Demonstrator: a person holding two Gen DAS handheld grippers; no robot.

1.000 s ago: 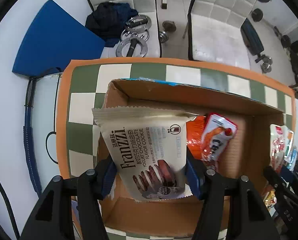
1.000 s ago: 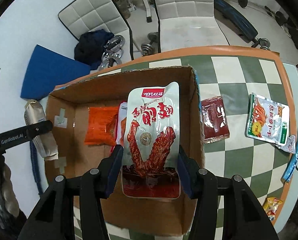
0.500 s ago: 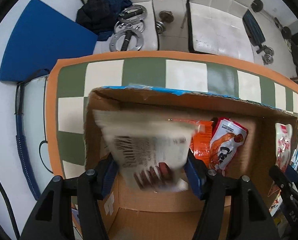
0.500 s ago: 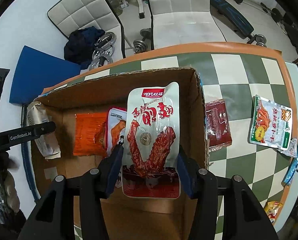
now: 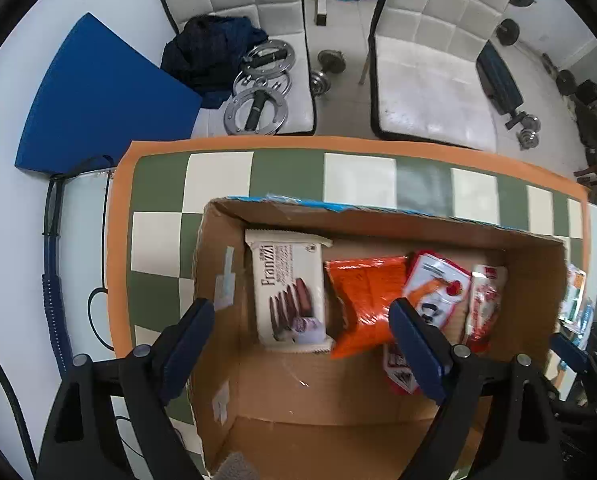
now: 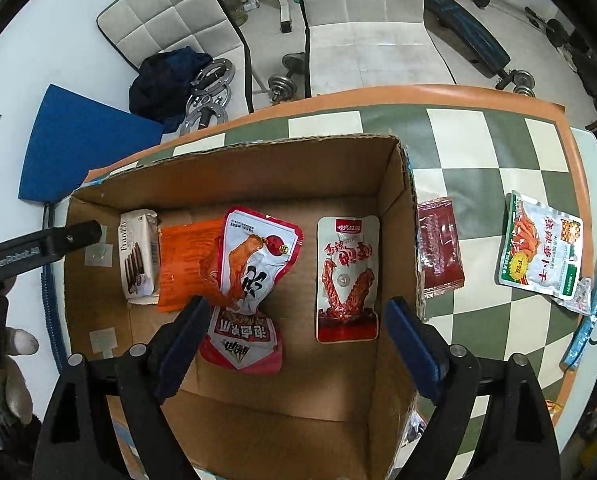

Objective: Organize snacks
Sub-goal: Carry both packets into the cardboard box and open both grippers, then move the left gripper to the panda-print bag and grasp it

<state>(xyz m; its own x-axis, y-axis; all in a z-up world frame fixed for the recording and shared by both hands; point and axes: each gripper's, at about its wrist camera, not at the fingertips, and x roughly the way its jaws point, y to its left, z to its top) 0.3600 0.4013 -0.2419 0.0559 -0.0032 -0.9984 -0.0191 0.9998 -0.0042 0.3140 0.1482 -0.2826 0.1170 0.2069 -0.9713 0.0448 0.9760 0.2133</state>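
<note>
A cardboard box (image 5: 418, 224) stands on the checked tablecloth. Above its left end my left gripper (image 5: 300, 312) has its jaws opening, with nothing pressed between them. The Franzzi cookie pack (image 5: 288, 288) lies loose on the box floor below, beside an orange pack (image 5: 362, 300). My right gripper (image 6: 296, 308) hangs over the box (image 6: 394, 184), jaws opening too. The red wing pack (image 6: 346, 276) lies flat on the floor by the right wall. The cookie pack (image 6: 138, 256), a white-and-red pack (image 6: 258, 256) and a red pack (image 6: 242, 340) also lie inside.
Outside the box on the cloth (image 6: 478, 140) lie a dark red sachet (image 6: 438, 252), a silver snack pack (image 6: 538, 252) and a blue wrapper (image 6: 590, 316). A gloved hand (image 6: 14, 360) holds the left tool. Chairs, weights and a blue mat lie beyond the table.
Both grippers opened wide. The cookie pack dropped from the left one and the red wing pack from the right one; both now lie on the box floor.
</note>
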